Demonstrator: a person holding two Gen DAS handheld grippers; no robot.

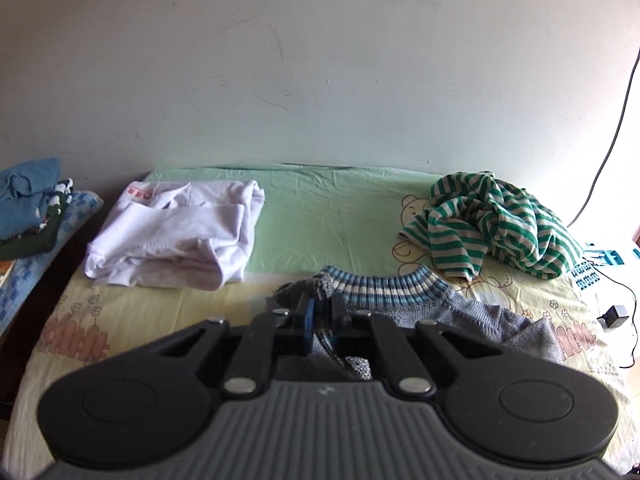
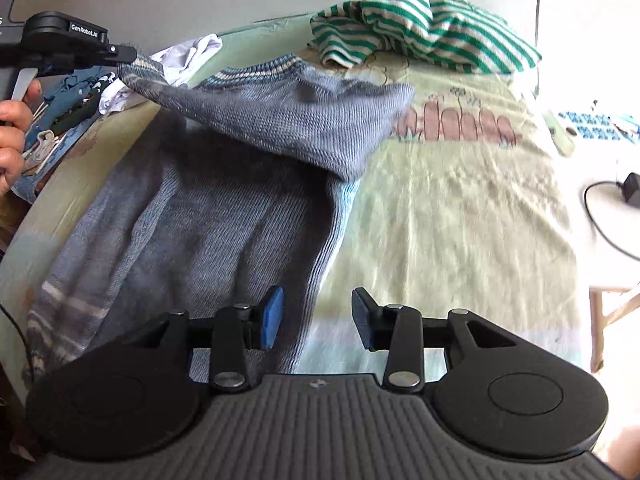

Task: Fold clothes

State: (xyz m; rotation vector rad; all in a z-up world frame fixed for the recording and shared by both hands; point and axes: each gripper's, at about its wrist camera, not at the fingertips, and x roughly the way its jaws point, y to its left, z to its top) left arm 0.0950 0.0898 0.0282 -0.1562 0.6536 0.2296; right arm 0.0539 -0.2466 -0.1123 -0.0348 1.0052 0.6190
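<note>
The left gripper [image 1: 320, 320] is clamped on the grey sweater [image 2: 224, 208] (cuff lifted), while the right gripper [image 2: 318, 318] hovers beside the sweater's edge, jaws apart.

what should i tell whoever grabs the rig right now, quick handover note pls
Left gripper: shut on the grey sweater, lifting one part near its striped collar.
Right gripper: open, holding nothing, above the sweater's side edge.
Sweater lies spread on the bed, fold only begun.
Done: white garment folded at the far left.
Left: finish the sweater, then the crumpled green striped top.
</note>
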